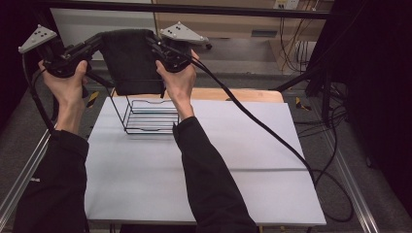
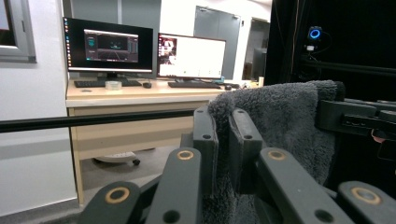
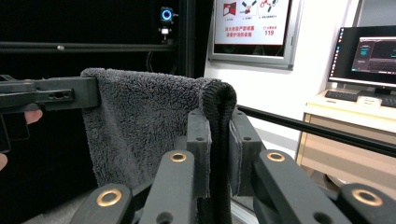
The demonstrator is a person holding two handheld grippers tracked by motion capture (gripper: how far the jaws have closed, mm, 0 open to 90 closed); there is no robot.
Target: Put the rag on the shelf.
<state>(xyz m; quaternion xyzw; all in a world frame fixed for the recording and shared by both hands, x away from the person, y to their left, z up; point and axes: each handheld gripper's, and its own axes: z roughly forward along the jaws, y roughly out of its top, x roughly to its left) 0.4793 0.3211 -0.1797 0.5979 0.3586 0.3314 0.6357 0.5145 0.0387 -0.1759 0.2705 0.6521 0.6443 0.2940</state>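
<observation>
Dark grey fluffy terry towel (image 1: 130, 60) held up in the air, stretched between both claws above the far end of the counter (image 1: 218, 165), hanging as a flat sheet. Directly below and slightly nearer: black wire rack with curved rails (image 1: 148, 116), standing on the pale grey counter covering.

Left claw (image 1: 99, 40) pinching the towel's upper left corner; in the left gripper view, jaws pressed nearly together with the pile (image 2: 280, 121) squeezed between them. Right claw (image 1: 154, 44) pinching the upper right corner; in the right gripper view, a folded hem (image 3: 217, 116) clamped tight between the pads, towel spanning across to the other claw (image 3: 95, 93).

Likely step in hand: draping the towel over the rack's top rail.

Risks from here:
- Uneven descent of the two hands, leaving one corner lower, so the cloth lands skewed and slides off one side of the rail.
- Lower edge catching on the wire ends or snagging between rails, bunching instead of hanging flat.
- Light rack nudged or tipped by the towel's drag or by a claw brushing it, since nothing seems to anchor it.
- Grip on a thin edge only: loss of tension between the claws letting the middle sag and fold on itself.
- Early release with most cloth on one side, weight pulling the whole towel down onto the counter.
</observation>
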